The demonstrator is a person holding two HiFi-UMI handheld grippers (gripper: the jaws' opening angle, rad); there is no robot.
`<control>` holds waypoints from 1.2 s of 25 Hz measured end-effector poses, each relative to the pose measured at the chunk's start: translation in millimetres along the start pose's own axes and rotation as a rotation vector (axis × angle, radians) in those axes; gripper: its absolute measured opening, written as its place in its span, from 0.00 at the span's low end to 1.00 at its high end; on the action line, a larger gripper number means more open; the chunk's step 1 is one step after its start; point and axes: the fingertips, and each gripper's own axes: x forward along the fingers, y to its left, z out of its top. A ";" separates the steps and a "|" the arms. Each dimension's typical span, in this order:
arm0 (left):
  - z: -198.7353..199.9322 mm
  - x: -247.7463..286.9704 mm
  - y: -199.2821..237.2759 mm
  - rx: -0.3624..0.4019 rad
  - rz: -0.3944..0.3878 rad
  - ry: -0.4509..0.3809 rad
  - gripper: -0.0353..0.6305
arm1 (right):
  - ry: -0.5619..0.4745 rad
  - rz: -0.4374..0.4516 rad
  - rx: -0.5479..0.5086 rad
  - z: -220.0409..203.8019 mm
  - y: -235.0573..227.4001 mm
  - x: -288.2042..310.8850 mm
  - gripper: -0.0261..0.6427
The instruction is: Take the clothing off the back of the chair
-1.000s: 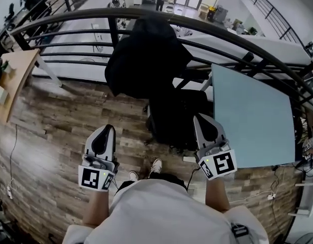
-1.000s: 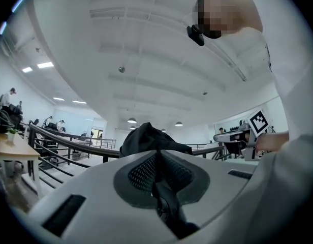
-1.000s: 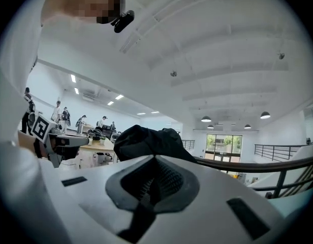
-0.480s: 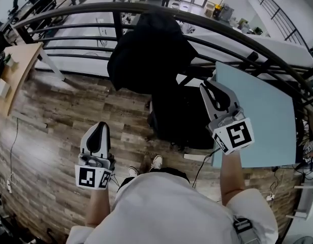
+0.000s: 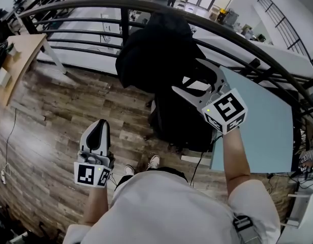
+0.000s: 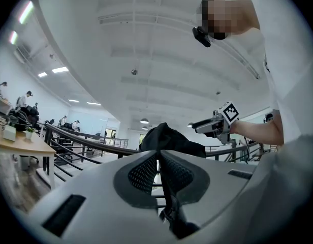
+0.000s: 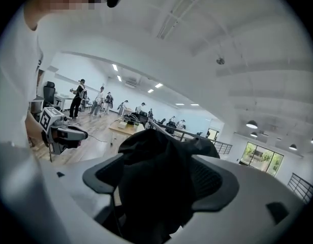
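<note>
Black clothing (image 5: 154, 55): draped over chair (image 5: 179, 121) back, upper centre of head view, not yet taken.
Right tool (image 5: 186, 76): jaws opening, clothing framed between them, no pinch.
Left tool (image 5: 99, 128): jaws together, empty, lower left.
Remaining: grab, lift off.

clothing (image 5: 152, 55): black | chair (image 5: 179, 123): black | table (image 5: 258, 131): pale blue | floor (image 5: 60, 116): wood-grain

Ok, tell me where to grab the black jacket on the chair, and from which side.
Grip the black jacket at its bunched top ridge, where it folds over the back of the chair: thickest there. Come level from the seat side, as the right gripper does; its jaws are opening with fabric between them, not yet pinched.
</note>
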 end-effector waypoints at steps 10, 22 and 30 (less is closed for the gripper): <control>-1.1 -16.9 19.9 -0.006 0.040 0.000 0.11 | 0.177 -0.072 -0.229 -33.0 35.2 56.7 0.81; -0.2 -21.0 27.4 -0.033 0.039 -0.001 0.11 | 0.149 -0.191 -0.010 -37.0 -5.2 73.7 0.82; 1.5 -22.5 25.9 -0.038 0.039 0.010 0.11 | 0.111 -0.134 0.064 -23.0 -14.2 84.9 0.82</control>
